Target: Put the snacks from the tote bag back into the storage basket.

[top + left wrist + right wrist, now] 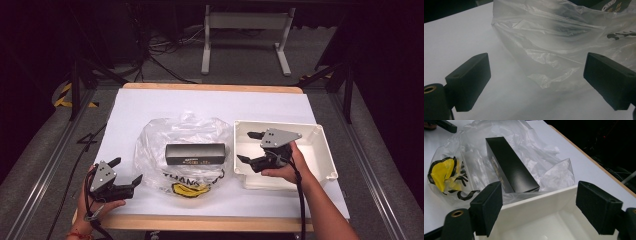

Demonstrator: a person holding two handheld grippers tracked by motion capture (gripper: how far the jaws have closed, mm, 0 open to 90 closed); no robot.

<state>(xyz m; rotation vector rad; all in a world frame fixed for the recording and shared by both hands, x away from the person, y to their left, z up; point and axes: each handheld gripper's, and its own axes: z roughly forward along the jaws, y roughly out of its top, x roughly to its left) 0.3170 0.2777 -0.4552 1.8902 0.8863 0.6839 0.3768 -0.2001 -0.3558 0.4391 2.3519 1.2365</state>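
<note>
Two grippers are showing on my high view, and both are standing with their jaws apart and nothing between the pads. I am seeing the left gripper (126,172) resting low at the near left corner of the white-covered table (150,107), held in the person's left hand (97,200), its jaws pointing right toward the clear plastic bag (152,145). In the left gripper view the crinkled edge of that bag (554,50) is lying just ahead of the spread jaws, apart from them, on the white surface. I am watching the right gripper (250,147) hovering over the white plastic bin (325,150), which is sitting at the right of the table just beside the bag; its jaws are pointing left, toward the bag. In the right gripper view the gripper (539,205) is looking across the bin's near wall (536,205) with its jaws wide and gripping nothing. The black box (195,153) is lying flat on the bag, long side across the table, between the two grippers and clear of both. From the right gripper view I am seeing the box (511,167) just beyond the bin wall, with the bag's yellow and black print (442,173) off to its left.
</note>
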